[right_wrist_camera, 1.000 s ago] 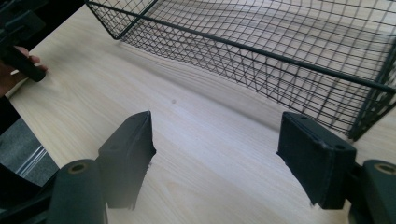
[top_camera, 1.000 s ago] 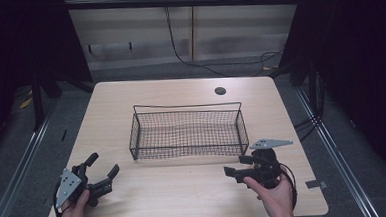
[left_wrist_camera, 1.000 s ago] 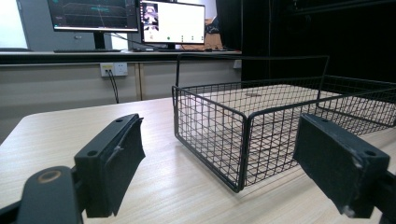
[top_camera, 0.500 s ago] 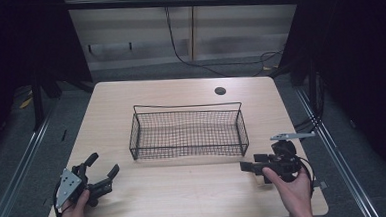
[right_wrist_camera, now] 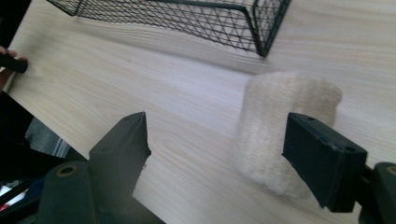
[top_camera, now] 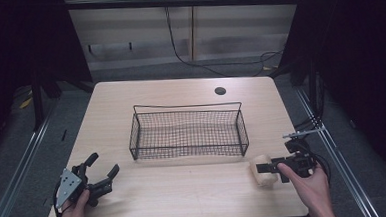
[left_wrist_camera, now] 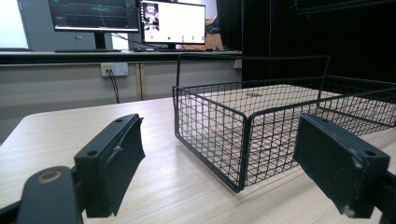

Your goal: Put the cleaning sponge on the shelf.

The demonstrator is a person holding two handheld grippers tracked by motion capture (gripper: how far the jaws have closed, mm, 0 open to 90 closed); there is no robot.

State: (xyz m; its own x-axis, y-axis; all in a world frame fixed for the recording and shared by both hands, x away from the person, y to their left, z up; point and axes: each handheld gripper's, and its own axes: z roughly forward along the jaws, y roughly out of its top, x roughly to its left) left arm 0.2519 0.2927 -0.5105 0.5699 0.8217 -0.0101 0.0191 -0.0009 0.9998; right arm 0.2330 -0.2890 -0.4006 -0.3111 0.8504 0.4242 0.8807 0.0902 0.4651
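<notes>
Wooden table (top_camera: 185,189) | wire basket (top_camera: 188,131) centre | left gripper (top_camera: 101,169) spread | right gripper (right_wrist_camera: 215,154) spread beside knitted roll (right_wrist_camera: 285,135)

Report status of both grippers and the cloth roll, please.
Left gripper open, idle. Right gripper open beside beige cloth roll on table. Wire basket behind, path clear.

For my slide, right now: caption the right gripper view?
Open right gripper beside a cream knitted roll near the wire basket.
</notes>
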